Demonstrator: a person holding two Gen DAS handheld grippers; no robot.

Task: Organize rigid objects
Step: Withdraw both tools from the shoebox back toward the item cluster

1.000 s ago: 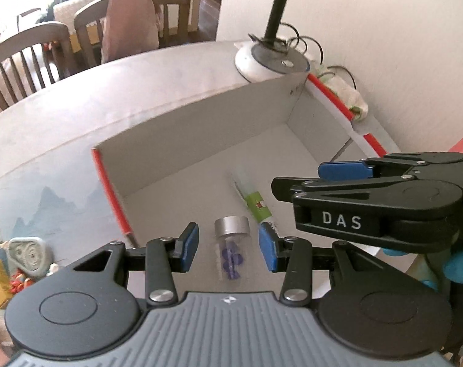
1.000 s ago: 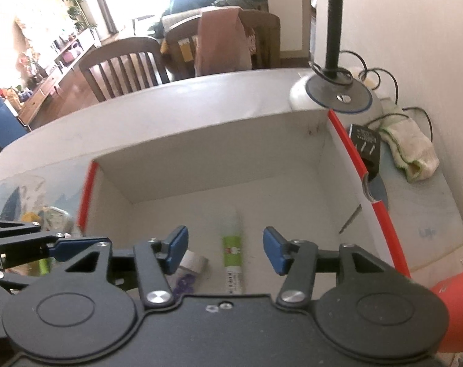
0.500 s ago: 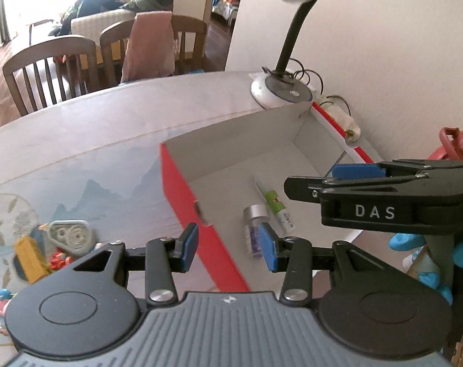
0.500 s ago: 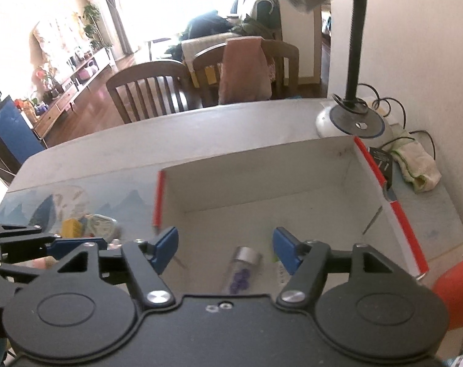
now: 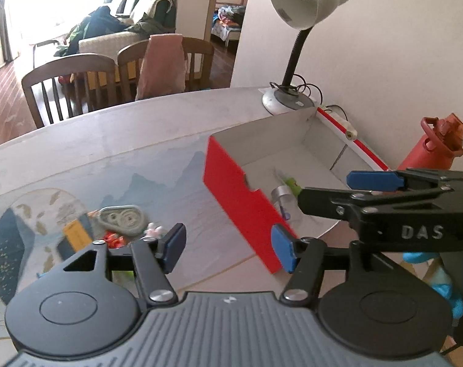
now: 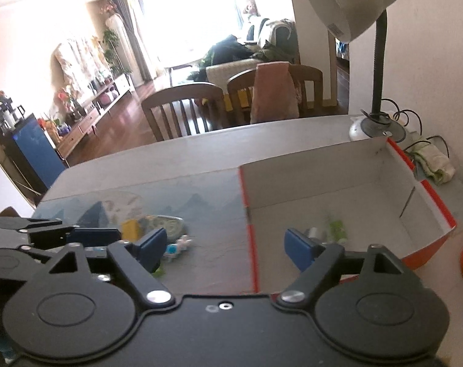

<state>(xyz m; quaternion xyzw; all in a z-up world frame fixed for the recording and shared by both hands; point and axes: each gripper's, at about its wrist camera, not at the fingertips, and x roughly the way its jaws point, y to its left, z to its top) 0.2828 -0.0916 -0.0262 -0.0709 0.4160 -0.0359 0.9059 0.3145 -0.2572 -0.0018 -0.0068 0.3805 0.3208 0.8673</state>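
Observation:
A red box point(image 5: 237, 195) with a white inside stands on the table's right side; it also shows in the right wrist view point(image 6: 427, 192). In it lie a small vial with a silver cap point(image 5: 281, 195) and a green-labelled tube point(image 5: 291, 182). My left gripper point(image 5: 228, 249) is open and empty, held above the table left of the box's near corner. My right gripper point(image 6: 222, 247) is open and empty, over the box's left wall. A pile of small items lies on the mat at left: a grey tape dispenser point(image 5: 121, 217), a yellow block point(image 5: 75, 237) and a small figure point(image 6: 178, 244).
A desk lamp point(image 5: 295, 24) stands behind the box by the wall. A red water bottle point(image 5: 430, 146) stands at the right. A cloth and cables point(image 6: 433, 162) lie by the wall. Wooden chairs point(image 5: 75, 85) stand beyond the table's far edge.
Both grippers have pulled back and up out of the box and shifted left. The vial and tube stay inside the box. Both grippers stay open.

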